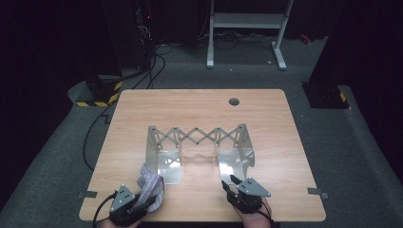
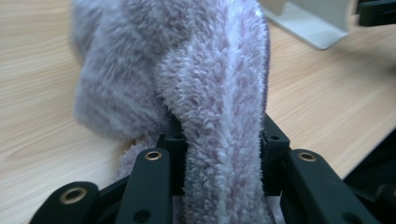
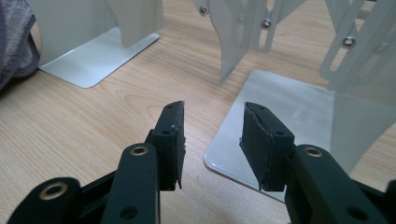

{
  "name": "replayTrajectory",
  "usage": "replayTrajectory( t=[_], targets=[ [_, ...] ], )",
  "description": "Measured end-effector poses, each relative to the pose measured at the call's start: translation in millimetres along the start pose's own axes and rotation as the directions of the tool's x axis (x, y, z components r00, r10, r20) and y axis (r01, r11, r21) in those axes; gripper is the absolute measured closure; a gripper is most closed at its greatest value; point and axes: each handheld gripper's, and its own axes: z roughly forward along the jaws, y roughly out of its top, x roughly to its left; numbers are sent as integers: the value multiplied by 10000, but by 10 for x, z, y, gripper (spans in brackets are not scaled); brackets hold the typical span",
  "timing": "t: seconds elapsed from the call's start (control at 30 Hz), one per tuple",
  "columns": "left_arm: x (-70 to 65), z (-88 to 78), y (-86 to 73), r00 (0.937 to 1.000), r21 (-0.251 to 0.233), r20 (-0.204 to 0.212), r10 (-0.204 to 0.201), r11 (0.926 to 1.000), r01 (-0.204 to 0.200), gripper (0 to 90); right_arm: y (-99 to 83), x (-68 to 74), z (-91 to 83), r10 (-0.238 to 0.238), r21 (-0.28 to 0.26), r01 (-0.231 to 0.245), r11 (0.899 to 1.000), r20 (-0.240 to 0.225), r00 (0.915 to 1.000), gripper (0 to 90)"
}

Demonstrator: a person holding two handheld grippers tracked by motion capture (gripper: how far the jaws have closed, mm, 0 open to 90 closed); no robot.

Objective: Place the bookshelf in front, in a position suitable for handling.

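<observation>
A fluffy lilac cloth (image 1: 151,183) hangs bunched at the table's front left, and my left gripper (image 1: 151,202) is shut on it. In the left gripper view a thick fold of the cloth (image 2: 210,84) is pinched between both pads of the left gripper (image 2: 222,154). A white metal scissor rack (image 1: 197,137) stands in the middle of the table on two flat base plates. My right gripper (image 1: 229,183) is at the front right, just short of the rack's right base plate (image 3: 289,112). The right gripper (image 3: 212,135) stands open with nothing between its fingers.
The wooden table (image 1: 199,102) has a round cable hole (image 1: 234,101) near its far edge. Both hands are close to the front edge. The rack's left base plate (image 3: 98,56) lies beside the cloth (image 3: 14,37). Cables (image 1: 152,71) run on the floor behind.
</observation>
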Motion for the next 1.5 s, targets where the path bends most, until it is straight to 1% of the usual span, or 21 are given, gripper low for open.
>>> replayTrajectory(
  t=[0.17, 0.23, 0.33, 0.37, 0.4, 0.5, 0.53, 0.63, 0.7, 0.77, 0.8, 0.83, 0.87, 0.9, 1.0, 1.03, 1.07, 1.1, 1.23, 1.27, 1.5],
  targets=[
    [-137, 172, 117, 9998, -70, 81, 171, 9998, -171, 645, 1, -4, -1, -16, -28, 16, 10000, -12, 10000, 589],
    [-141, 269, 166, 9999, -196, -9, -109, 9997, 108, 642, 1, -20, -7, 37, -53, -37, 10000, 4, 10000, 587],
    [-108, 345, 188, 9966, -363, -748, -353, 9988, 327, 643, 1, -39, -29, 109, -112, -108, 9999, 56, 9999, 582],
    [-108, 345, 188, 9966, -363, -748, -353, 9988, 327, 643, 2, -43, -33, 139, -137, -138, 9998, 60, 9999, 581],
    [-42, 320, 183, 9919, -373, -1191, -446, 9985, 405, 643, 2, -48, -35, 140, -152, -138, 9998, 71, 9999, 581],
    [57, 282, 179, 9884, -426, -1363, -674, 9972, 622, 643, -1, -59, -32, 191, -153, -190, 9997, 77, 9998, 580],
    [199, 235, 180, 9822, -478, -1678, -842, 9959, 772, 643, -3, -59, -28, 193, -130, -192, 9997, 81, 9998, 580],
    [430, 200, 187, 9730, -436, -2036, -1086, 9939, 1018, 643, -2, -52, -26, 148, -126, -147, 9998, 85, 9999, 579],
    [549, 175, 176, 9691, -385, -2071, -1341, 9909, 1289, 644, -1, -50, -25, 147, -124, -146, 9998, 108, 9998, 578],
    [562, 155, 163, 9698, -356, -2006, -1388, 9903, 1344, 644, -1, -52, -23, 167, -122, -166, 9998, 118, 9998, 577],
    [480, 122, 124, 9762, -245, -1832, -1163, 9932, 1137, 644, -3, -58, -21, 193, -102, -191, 9998, 147, 9997, 577],
    [480, 122, 124, 9762, -245, -1832, -1163, 9932, 1137, 644, -3, -58, -21, 193, -102, -191, 9998, 147, 9997, 577],
    [326, 100, 80, 9848, -104, -1504, -866, 9962, 860, 644, -7, -63, -16, 224, -89, -223, 9997, 156, 9996, 577],
    [249, 91, 62, 9882, -78, -1319, -775, 9970, 772, 644, -8, -65, -11, 222, -82, -220, 9997, 161, 9996, 577],
    [54, 96, 55, 9954, -29, -854, -428, 9991, 427, 644, -9, -56, -3, 195, -58, -194, 9998, 138, 9997, 576],
    [54, 96, 55, 9954, -29, -854, -428, 9991, 427, 644, -9, -51, -4, 166, -63, -165, 9998, 125, 9998, 576],
    [-33, 128, 75, 9968, 48, -801, -64, 10000, 68, 643, -7, -46, -6, 153, -56, -153, 9999, 114, 9998, 576],
    [-46, 153, 88, 9953, 86, -959, 105, 9999, -98, 643, -6, -44, -9, 152, -74, -151, 9999, 121, 9998, 576],
    [60, 242, 166, 9911, 61, -1310, -229, 9997, 239, 644, -4, -56, -18, 186, -105, -185, 9998, 115, 9998, 576],
    [140, 332, 254, 9842, 139, -1762, -165, 9997, 192, 644, -9, -65, -16, 212, -95, -211, 9997, 116, 9997, 575],
    [307, 876, 590, 9732, 940, -2292, 177, 9956, 40, 644, -5, -66, -14, 172, -103, -172, 9998, 80, 9998, 571]
  ],
)
